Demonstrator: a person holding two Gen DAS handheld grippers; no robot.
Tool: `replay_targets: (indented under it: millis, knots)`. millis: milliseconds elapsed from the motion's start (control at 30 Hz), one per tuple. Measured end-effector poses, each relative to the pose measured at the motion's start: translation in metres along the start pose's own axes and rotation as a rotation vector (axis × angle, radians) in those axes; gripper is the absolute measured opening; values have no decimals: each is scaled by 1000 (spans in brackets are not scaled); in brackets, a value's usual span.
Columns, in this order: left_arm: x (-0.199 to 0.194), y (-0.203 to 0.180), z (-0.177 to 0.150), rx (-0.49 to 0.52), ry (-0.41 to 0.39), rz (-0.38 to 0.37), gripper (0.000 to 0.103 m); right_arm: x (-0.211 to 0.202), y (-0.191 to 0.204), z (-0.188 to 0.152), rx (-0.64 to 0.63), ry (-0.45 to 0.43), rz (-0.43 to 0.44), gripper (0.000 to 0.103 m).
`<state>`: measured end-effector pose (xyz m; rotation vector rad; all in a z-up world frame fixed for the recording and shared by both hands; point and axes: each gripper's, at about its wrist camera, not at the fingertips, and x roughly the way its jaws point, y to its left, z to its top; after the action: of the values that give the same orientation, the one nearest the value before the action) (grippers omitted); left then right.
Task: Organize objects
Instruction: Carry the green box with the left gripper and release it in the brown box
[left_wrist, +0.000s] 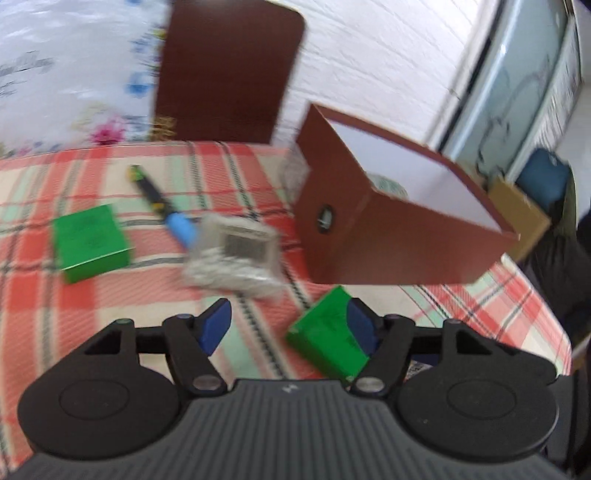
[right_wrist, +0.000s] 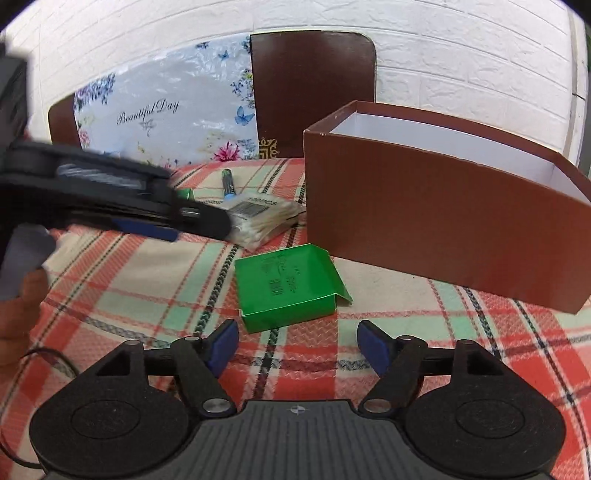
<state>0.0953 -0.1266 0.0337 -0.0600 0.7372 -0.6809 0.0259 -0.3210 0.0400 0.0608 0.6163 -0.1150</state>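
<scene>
A brown open box (left_wrist: 391, 236) (right_wrist: 443, 229) with a white inside stands on the checked tablecloth (left_wrist: 110, 295). A green box (left_wrist: 328, 332) (right_wrist: 288, 288) lies near the brown box, just in front of my open right gripper (right_wrist: 297, 343). My left gripper (left_wrist: 288, 325) is open and empty, its right finger over that green box; the left tool (right_wrist: 110, 206) shows in the right wrist view. A second green box (left_wrist: 90, 242), a blue-capped pen (left_wrist: 162, 206) (right_wrist: 228, 184) and a clear pack of cotton swabs (left_wrist: 232, 258) (right_wrist: 262, 218) lie further back.
A brown chair back (left_wrist: 229, 70) (right_wrist: 314, 92) stands behind the table against a white brick wall. A floral plastic sheet (right_wrist: 166, 118) hangs at the left. A cardboard box (left_wrist: 521, 218) and a blue item (left_wrist: 543, 177) sit beyond the table's right edge.
</scene>
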Motion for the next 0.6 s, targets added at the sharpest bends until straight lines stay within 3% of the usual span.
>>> replay_targets:
  millis: [133,200,367,500,600]
  knots:
    - [37,-10,-2,18,117,-28,63,18,2,6,-37,31,-2,72]
    - [37,-11,-6,11,103,-44,54,23,4,7,-48,23,14,62]
    - [16,-9,-8,-49,98,-17,47,14,6,6,-41,-18,55,62]
    - [-23,-19,5,-78,16,-24,47,-24,20,8,-120,-181,24,62]
    - [-41,-47,36,5,-89,-38,47,-44,15,23,-158,-329,-59,62]
